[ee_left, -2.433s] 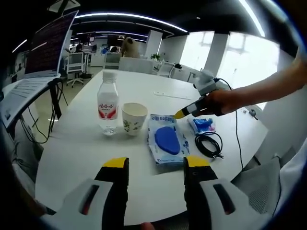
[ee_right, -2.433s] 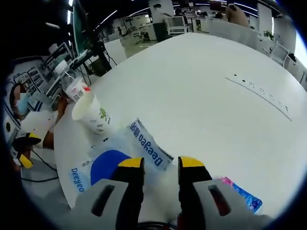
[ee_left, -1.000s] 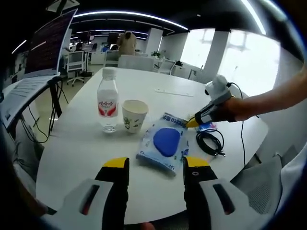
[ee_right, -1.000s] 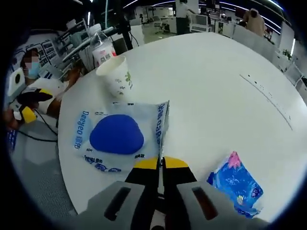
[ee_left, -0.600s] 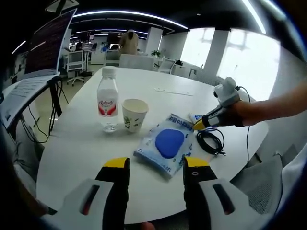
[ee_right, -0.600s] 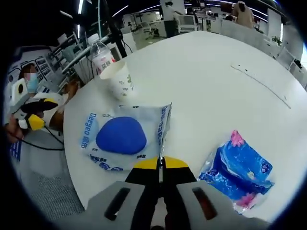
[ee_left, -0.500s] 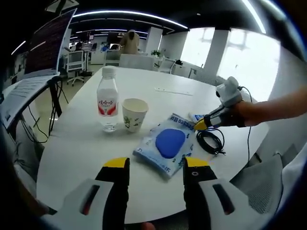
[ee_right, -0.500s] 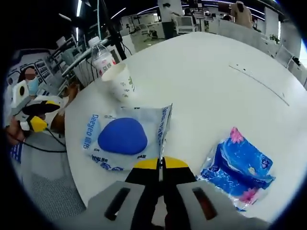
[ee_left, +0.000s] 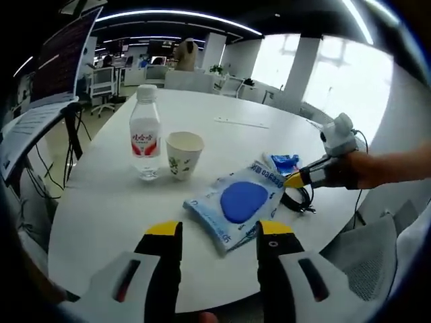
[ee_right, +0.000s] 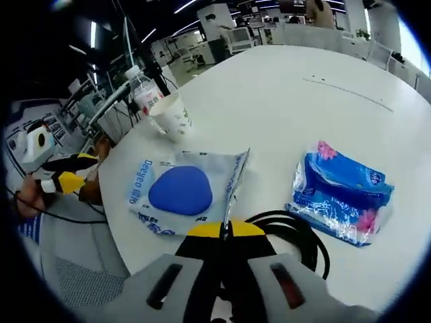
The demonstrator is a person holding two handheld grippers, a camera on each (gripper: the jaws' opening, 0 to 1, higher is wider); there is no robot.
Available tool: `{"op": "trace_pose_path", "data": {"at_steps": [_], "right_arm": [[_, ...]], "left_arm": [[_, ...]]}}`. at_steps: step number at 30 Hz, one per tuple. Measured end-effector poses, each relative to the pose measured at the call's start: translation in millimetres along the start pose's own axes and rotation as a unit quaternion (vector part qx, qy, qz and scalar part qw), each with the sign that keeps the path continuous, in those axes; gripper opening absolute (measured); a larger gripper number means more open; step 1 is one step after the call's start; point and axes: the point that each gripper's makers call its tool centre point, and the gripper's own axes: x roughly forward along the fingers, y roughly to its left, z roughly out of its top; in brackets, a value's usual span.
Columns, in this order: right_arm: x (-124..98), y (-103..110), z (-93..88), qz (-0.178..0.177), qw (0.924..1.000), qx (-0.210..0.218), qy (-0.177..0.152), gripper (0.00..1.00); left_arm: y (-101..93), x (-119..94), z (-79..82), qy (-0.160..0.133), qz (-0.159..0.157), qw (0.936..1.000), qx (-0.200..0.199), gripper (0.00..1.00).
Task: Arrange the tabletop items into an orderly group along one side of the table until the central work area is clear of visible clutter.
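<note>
wipes pack: the flat white-and-blue soft plastic wipes pack with a round blue lid (ee_right: 180, 192) lies near the table's edge, its one corner lifted off the top, between the paper cup and the cable.
right gripper: the right gripper (ee_right: 224, 229) has its yellow-tipped jaws clenched on the pack's thin sealed edge; in the left gripper view it (ee_left: 293, 180) comes in from the right at that same corner.
left gripper: the left gripper (ee_left: 217, 230) hangs over the near table edge, jaws parted, nothing between them.
handling: likely light, limp and slick; the film seam is a fair hold for dragging, but it may sag or slip if lifted high.
neighbours: a clear plastic water bottle with a red label (ee_left: 145, 138) and a white paper cup with a green print (ee_left: 182, 154) stand close together; a crinkly blue tissue packet (ee_right: 342, 192) and a coiled black cable (ee_right: 289, 236) lie just beside the pack.
surface: a smooth white round table (ee_left: 101, 208), probably easy to slide things on.
room: an open office with desks, chairs and bright windows behind.
</note>
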Motion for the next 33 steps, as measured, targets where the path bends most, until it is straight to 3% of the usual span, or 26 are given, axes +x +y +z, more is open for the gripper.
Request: {"op": "trace_pose_path", "data": {"at_steps": [15, 21, 33], "right_arm": [[-12, 16, -28.4, 0.002, 0.9998, 0.021, 0.001, 0.0], [-12, 29, -45.7, 0.009, 0.9996, -0.013, 0.024, 0.02], [-8, 48, -60.8, 0.023, 0.9988, -0.024, 0.036, 0.05]], "left_arm": [[-1.4, 3, -1.3, 0.003, -0.005, 1.0, -0.002, 0.43], [-3.8, 7, -3.5, 0.007, -0.011, 0.9999, -0.001, 0.43], [-4.0, 8, -4.5, 0.012, -0.014, 0.9998, -0.002, 0.42]]}}
